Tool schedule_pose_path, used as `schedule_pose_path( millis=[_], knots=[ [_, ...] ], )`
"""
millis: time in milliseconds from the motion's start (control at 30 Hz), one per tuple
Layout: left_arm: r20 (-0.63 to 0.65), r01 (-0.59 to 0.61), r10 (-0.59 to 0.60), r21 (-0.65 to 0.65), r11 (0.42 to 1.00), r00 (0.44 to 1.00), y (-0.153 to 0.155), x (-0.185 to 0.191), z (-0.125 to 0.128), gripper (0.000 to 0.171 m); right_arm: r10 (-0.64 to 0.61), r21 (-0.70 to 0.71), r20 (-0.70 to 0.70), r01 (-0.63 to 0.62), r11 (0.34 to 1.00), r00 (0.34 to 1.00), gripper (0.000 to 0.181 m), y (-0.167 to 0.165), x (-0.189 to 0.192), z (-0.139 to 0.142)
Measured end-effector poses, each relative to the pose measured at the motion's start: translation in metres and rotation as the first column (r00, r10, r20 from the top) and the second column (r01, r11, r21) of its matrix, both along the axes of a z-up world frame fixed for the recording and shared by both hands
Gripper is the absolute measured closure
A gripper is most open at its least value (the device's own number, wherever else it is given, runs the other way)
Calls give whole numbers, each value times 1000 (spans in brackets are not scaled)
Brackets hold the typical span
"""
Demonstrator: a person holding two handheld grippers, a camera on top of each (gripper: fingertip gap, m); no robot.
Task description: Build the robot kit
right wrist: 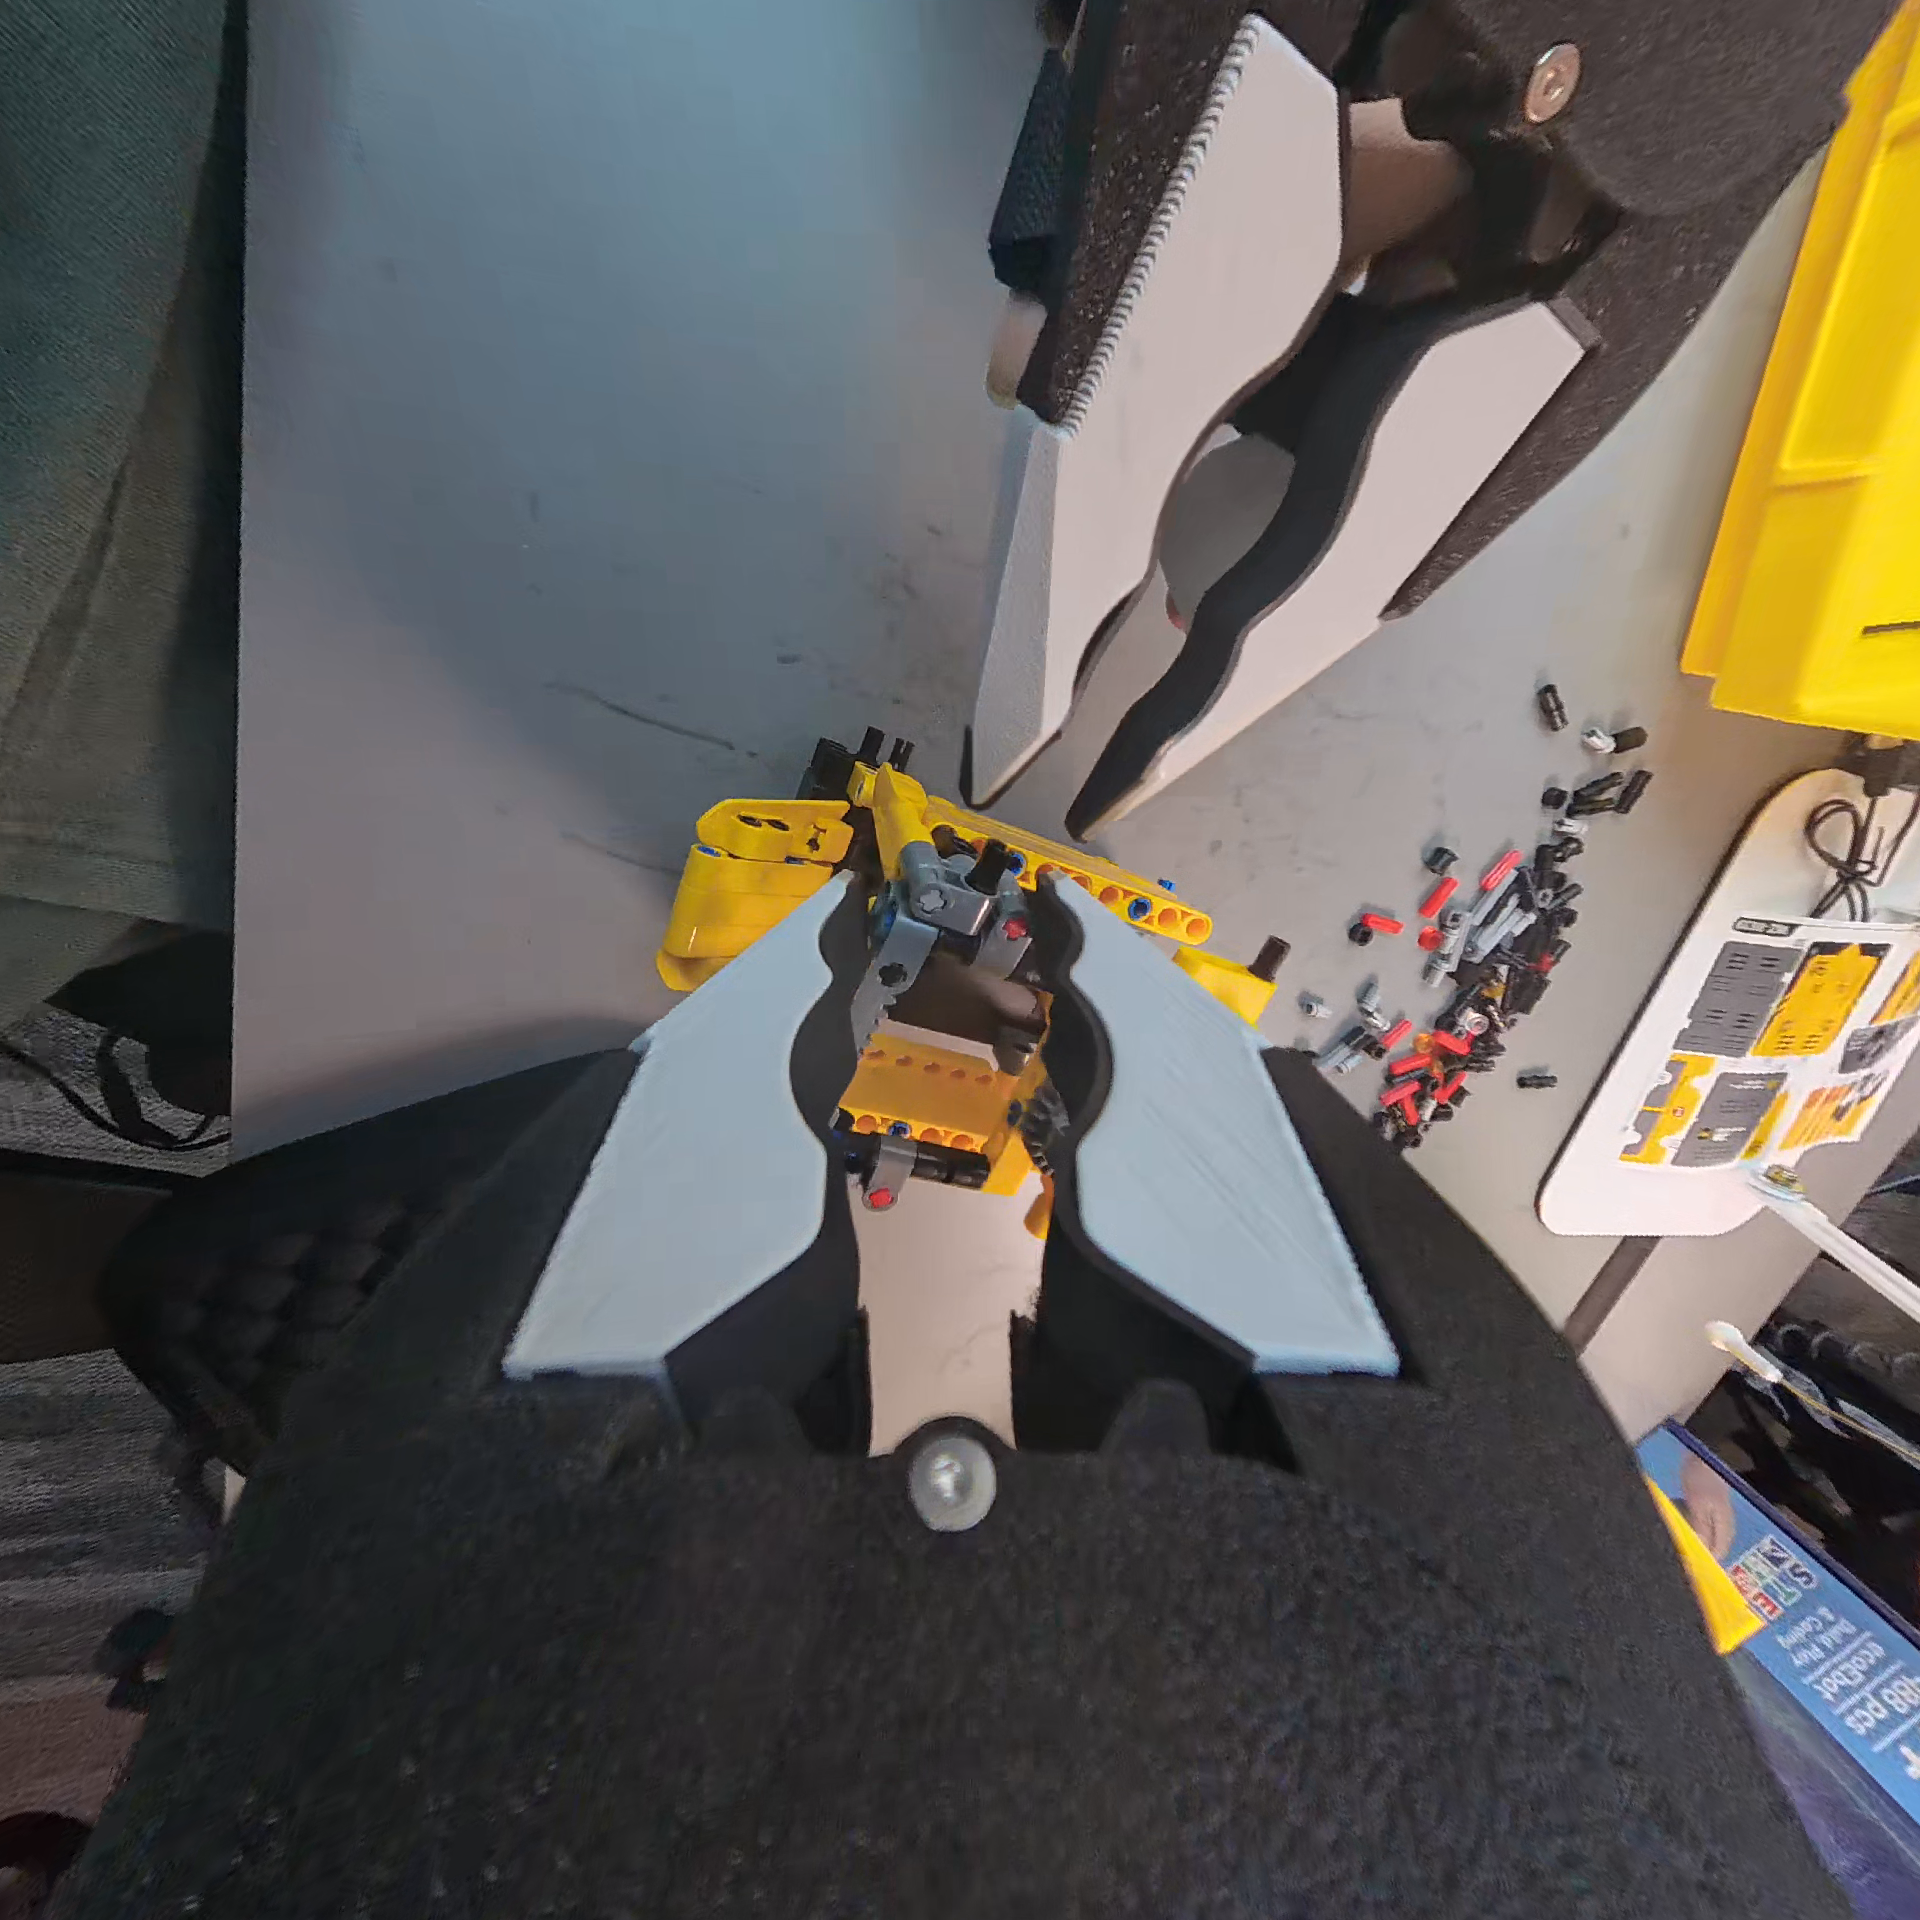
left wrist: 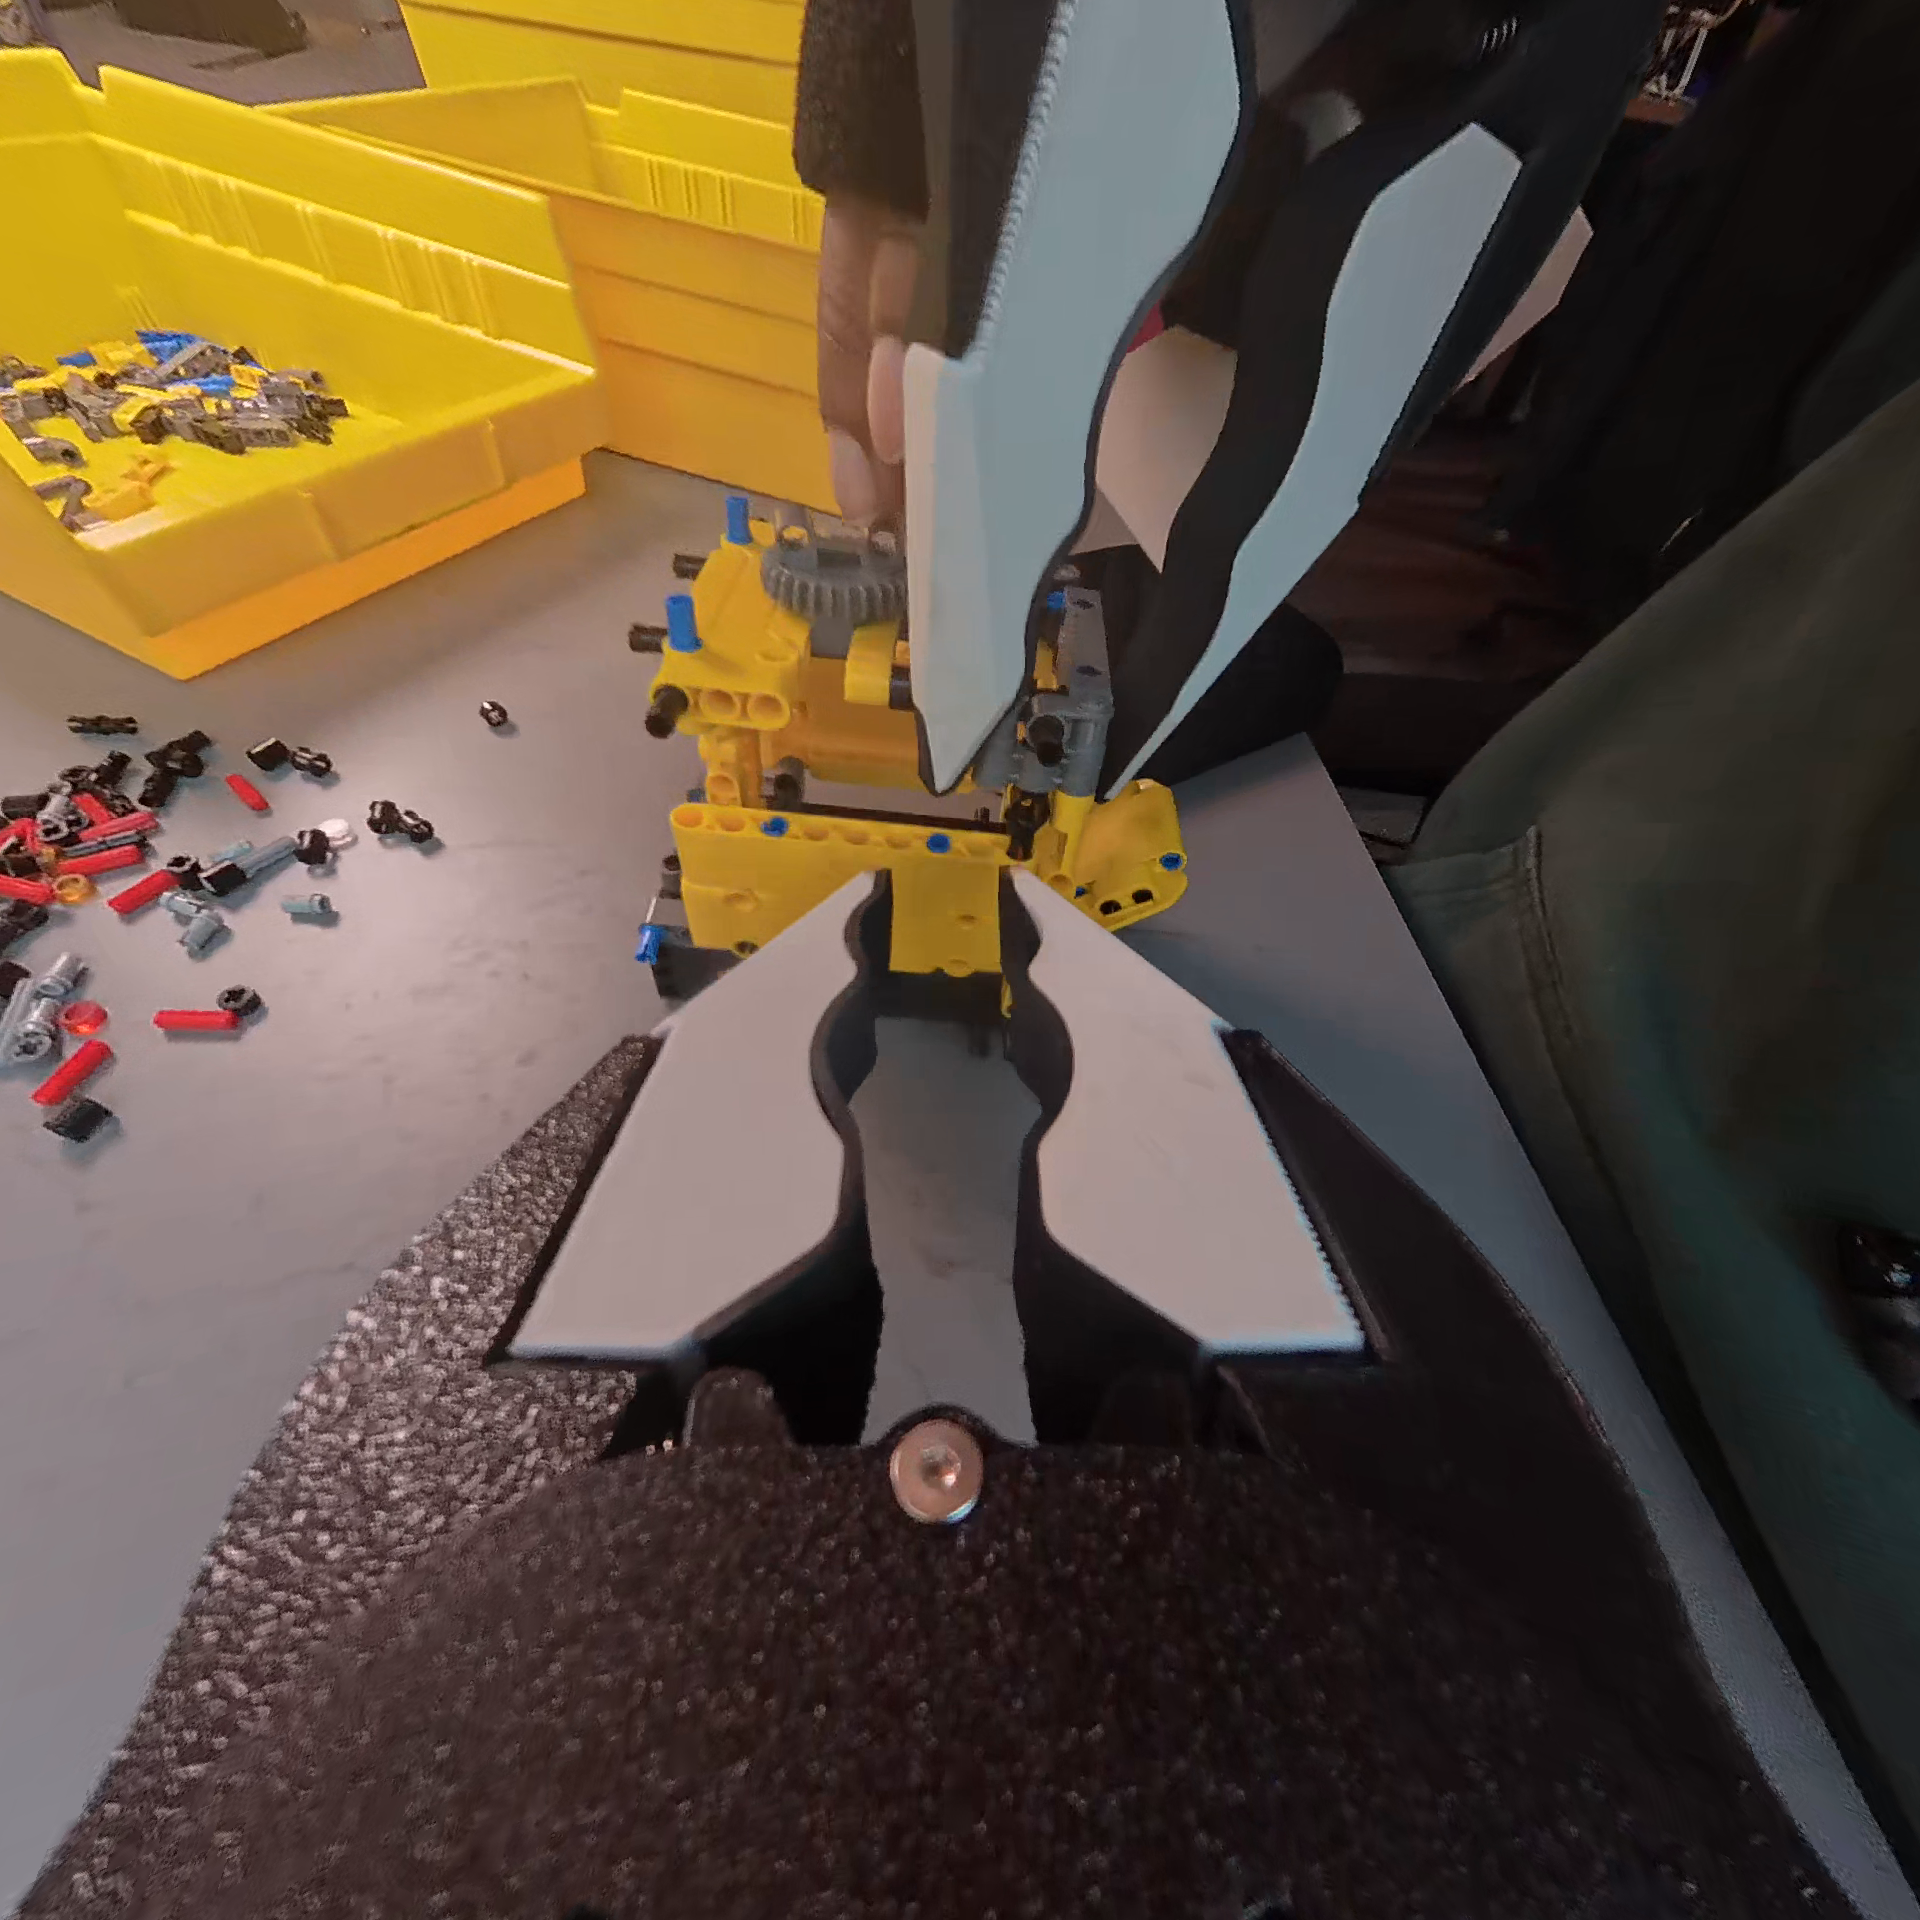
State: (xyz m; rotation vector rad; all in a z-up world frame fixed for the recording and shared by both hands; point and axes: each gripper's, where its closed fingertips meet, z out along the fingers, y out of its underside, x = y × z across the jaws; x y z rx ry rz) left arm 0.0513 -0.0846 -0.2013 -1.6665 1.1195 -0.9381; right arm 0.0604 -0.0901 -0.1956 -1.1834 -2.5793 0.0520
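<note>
- Yellow brick model (left wrist: 831, 748) sits at the tabletop's (left wrist: 416, 1195) edge, nearest the person.
- Left gripper (left wrist: 940, 883) is clamped on its lower yellow panel, straight ahead.
- Right gripper (right wrist: 945, 883) comes from above, jaws around the grey linkage (right wrist: 935, 914) up top; can't tell if it's actually pinching.

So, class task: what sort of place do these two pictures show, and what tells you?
Probably a hobby or workshop table for building-brick kits. A half-built yellow model stands on the grey table, loose small parts lie scattered beside it, and yellow storage bins hold more pieces.
</note>
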Motion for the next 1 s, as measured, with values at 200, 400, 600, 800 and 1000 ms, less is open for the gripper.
schedule_pose_path(
  millis=[200, 400, 600, 800, 1000],
  knots=[
    [-27, 104, -102, 68, 992, 994, -4, 9, 1, 158, 12, -20, 8, -12, 1000, 1000, 152, -4, 0, 0],
    [-98, 191, -179, 133, 973, 979, -19, 9, 1, 157, 292, -26, 5, -291, 956, 956, 153, -18, 5, 0],
    [-179, 235, -189, 285, 929, 966, -23, 0, 2, 148, 494, 68, 45, -496, 866, 868, 152, -24, 10, 0],
    [-80, 212, -199, 203, 956, 977, -20, -10, 3, 142, 535, 117, 26, -534, 837, 845, 152, -27, 15, 1],
    [-38, 258, -257, 61, 964, 966, -18, -9, 1, 142, 615, 194, 34, -609, 769, 788, 151, -31, 16, 1]
  ],
)
